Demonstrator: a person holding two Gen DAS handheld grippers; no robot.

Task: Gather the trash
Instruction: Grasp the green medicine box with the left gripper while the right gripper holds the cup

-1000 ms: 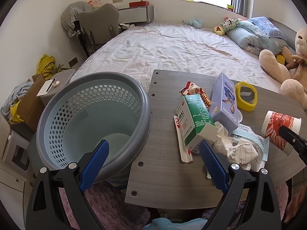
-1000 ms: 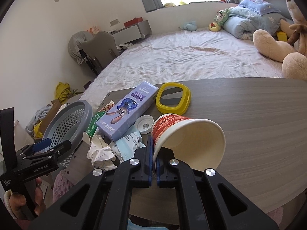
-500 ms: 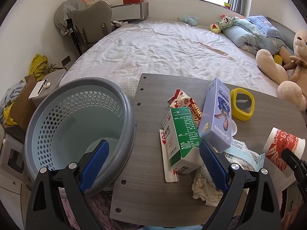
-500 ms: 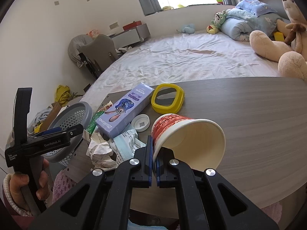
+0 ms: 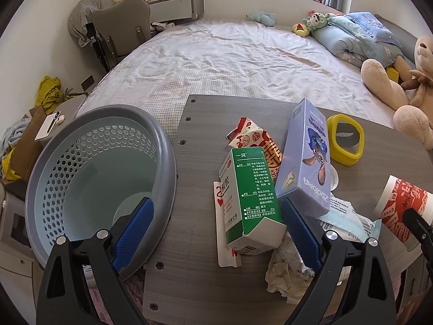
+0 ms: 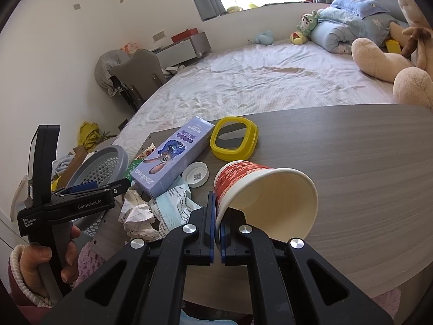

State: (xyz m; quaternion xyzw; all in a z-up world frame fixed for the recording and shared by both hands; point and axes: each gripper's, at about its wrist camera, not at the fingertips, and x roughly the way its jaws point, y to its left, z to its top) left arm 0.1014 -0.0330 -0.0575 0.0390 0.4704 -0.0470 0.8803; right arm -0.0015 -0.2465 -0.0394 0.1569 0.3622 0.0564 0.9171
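My right gripper is shut on the rim of a red-and-white paper cup, held tilted above the grey table; the cup also shows in the left wrist view. My left gripper is open and empty, above the table's left end. Between its fingers lies a green-and-white carton. Beside it are a purple box, a red snack wrapper, crumpled paper and a blue mask packet. A grey-blue perforated basket stands left of the table.
A yellow-framed mirror and a white lid lie on the table behind the trash. A bed with stuffed toys lies beyond. A chair and boxes stand at the left wall.
My left gripper has moved forward and right over the table, so the carton now lies between its fingers. My right gripper still holds the cup, nearly unmoved.
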